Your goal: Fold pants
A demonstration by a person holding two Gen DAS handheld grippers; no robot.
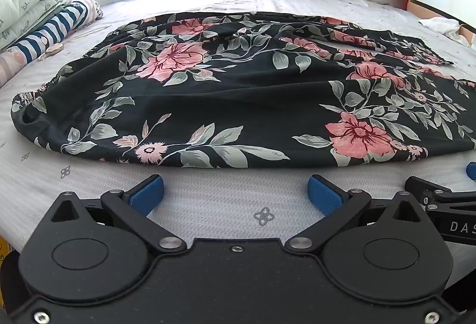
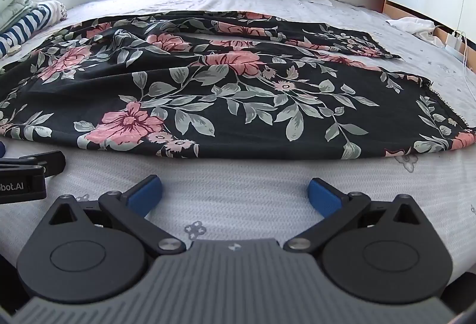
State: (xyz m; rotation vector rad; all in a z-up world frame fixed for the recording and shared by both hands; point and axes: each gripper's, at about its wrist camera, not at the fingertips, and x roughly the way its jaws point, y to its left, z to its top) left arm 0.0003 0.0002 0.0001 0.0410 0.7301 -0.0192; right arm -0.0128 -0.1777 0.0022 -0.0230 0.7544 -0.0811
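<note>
My left claw (image 1: 235,190) wide, empty, over bare bed (image 1: 208,205). My right claw (image 2: 233,190) same, just beside. Pants (image 1: 238,103) ahead of both, untouched, long axis crosswise: waistband left, nearer left claw; leg hems right, nearer right claw.

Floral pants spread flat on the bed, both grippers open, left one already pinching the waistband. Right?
Not quite. The left gripper holds nothing: the left wrist view shows its fingers wide apart over bare sheet, short of the pants. The rest stands.
</note>
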